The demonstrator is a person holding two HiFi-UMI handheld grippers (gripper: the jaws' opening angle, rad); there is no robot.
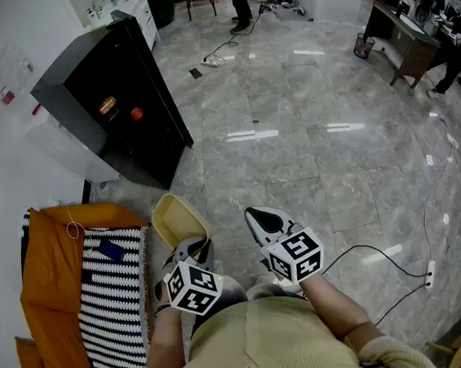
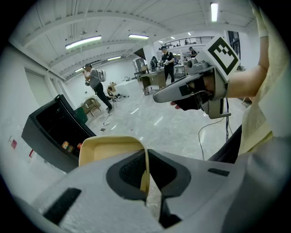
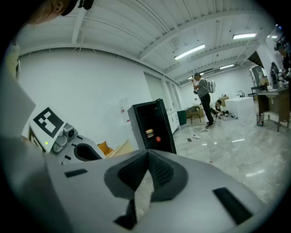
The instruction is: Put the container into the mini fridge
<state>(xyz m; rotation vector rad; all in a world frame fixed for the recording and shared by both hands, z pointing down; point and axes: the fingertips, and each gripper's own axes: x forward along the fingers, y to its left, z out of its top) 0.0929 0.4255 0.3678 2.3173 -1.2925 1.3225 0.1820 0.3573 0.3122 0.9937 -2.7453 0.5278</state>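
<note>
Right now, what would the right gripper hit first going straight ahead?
Likely the fridge: the right gripper, shut and empty, points at its open front across bare floor, though depth is unclear.

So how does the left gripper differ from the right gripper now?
The left gripper is shut on the yellow container's wall; the right gripper is shut on nothing. The left gripper sits nearer the person's body than the right gripper. Both have their jaws closed.

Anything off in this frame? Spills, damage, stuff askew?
Nothing spilled or broken. Only oddity: the left claw pinches the yellow container by one thin side wall, so it juts out unsupported. The right claw is shut on nothing. A loose cable trails across the floor.
</note>
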